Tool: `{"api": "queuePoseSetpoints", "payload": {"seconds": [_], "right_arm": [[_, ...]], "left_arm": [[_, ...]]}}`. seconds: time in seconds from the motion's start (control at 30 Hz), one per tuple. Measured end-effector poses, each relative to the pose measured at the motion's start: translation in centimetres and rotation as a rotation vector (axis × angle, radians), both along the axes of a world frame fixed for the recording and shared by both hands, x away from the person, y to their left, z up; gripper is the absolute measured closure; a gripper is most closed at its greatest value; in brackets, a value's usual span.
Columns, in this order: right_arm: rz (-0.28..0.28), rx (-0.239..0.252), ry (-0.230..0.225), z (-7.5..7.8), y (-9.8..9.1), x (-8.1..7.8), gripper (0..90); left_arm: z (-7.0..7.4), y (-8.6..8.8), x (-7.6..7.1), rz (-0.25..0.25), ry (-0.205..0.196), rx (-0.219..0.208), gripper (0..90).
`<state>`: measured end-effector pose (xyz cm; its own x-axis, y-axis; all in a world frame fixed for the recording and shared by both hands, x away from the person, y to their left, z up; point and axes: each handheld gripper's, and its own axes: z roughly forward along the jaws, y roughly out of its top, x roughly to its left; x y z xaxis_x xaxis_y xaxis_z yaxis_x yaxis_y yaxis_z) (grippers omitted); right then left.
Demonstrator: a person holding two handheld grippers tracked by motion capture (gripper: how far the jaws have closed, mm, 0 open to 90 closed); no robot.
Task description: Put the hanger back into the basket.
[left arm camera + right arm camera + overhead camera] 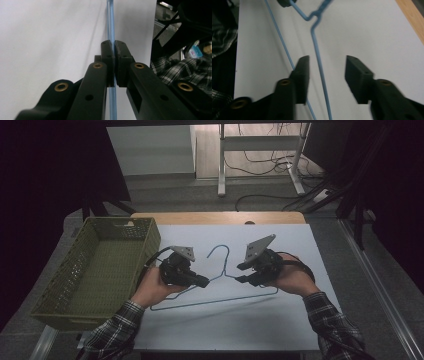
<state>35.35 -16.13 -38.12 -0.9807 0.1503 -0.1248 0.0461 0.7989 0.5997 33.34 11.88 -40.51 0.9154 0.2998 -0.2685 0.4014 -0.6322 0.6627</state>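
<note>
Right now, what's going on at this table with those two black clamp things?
A person is handling a blue wire hanger that lies on a white table, with a two-jaw gripper in each hand. The left gripper is shut on one sloping arm of the hanger. The right gripper has its jaws open, with the hanger's other arm running between them, untouched. A green basket sits at the left of the table.

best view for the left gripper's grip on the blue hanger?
Left gripper view: the left gripper pinches the hanger wire. High view shows the whole hanger but hides that contact. Right gripper view shows wire between open jaws.
</note>
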Motion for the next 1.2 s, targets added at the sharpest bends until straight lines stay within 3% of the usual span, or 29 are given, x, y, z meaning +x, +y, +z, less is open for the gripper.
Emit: {"api": "queuePoseSetpoints", "payload": {"seconds": [0.13,0.27,0.3,0.53,0.83,1.2], "right_arm": [[-0.081,0.04,0.023,0.7,-1.3,-0.5,42.8],[-0.13,0.084,0.031,1.1,-2.8,-1.4,37.3],[-0.145,0.092,0.032,1.1,-3.1,-1.7,36.4],[-0.227,0.158,0.056,0.6,-4.6,-3.2,29.3],[-0.295,0.258,0.109,-1.5,-5.8,-4.6,20.3],[-0.382,0.321,0.139,-3.6,-6.8,-6.9,7.6]], "left_arm": [[0.8,0.8,-0.1,0.043,-0.012,-0.025,87.6],[1.9,1.9,-0.2,0.097,-0.042,-0.043,87.6],[2.1,2.3,-0.2,0.1,-0.035,-0.048,87.6],[4.1,5.2,-0.4,0.192,-0.083,-0.071,87.7],[6.2,10.8,-1.2,0.321,-0.14,-0.08,87.7],[7.7,19.3,-3.5,0.51,-0.206,-0.057,87.7]]}}
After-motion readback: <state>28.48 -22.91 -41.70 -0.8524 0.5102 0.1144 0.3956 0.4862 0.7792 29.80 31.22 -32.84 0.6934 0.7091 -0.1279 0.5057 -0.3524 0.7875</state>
